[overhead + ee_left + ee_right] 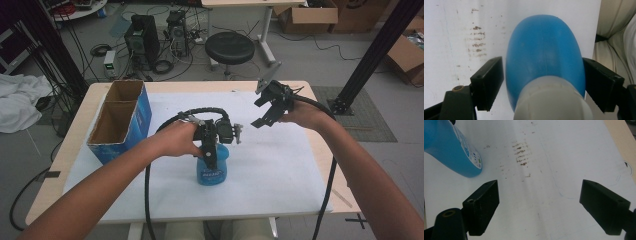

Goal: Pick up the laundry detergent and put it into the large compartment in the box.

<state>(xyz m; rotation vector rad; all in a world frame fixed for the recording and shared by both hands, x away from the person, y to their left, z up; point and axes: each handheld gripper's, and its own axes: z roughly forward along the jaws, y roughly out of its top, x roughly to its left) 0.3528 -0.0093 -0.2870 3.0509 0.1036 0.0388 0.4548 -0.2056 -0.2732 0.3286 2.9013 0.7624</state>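
Blue plastic bottle (544, 55) upright beside blue cardboard box (122, 122), between left gripper (541, 85) jaws, pads flanking, grip unconfirmed; right gripper (539, 205) wide open, empty.

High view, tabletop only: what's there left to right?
Open blue cardboard box with two compartments → left tool over the blue plastic bottle with a printed label → right tool, held above the white table covering.
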